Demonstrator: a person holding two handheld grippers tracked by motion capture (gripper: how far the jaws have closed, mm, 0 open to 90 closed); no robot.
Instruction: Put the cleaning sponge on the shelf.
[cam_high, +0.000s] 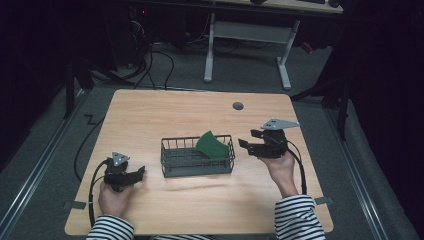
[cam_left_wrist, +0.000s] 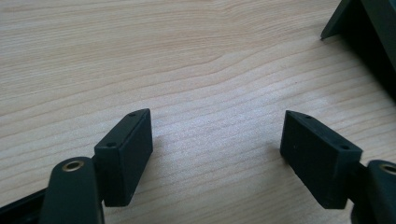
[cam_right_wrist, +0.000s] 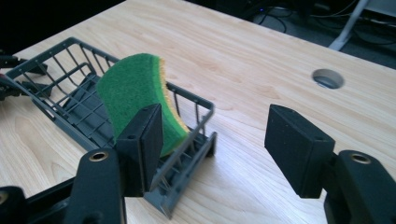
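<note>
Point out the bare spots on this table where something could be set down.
Widest free patch: the far half of the table, between the wire basket and the far edge, apart from the round grommet. The near strip between both hands is bare too. It is crowded mid-table: basket with leaning sponge, left gripper, right gripper.

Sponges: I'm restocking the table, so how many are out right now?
1. The green sponge leans against the right end of the wire basket, partly over its rim. None seems hidden.
</note>
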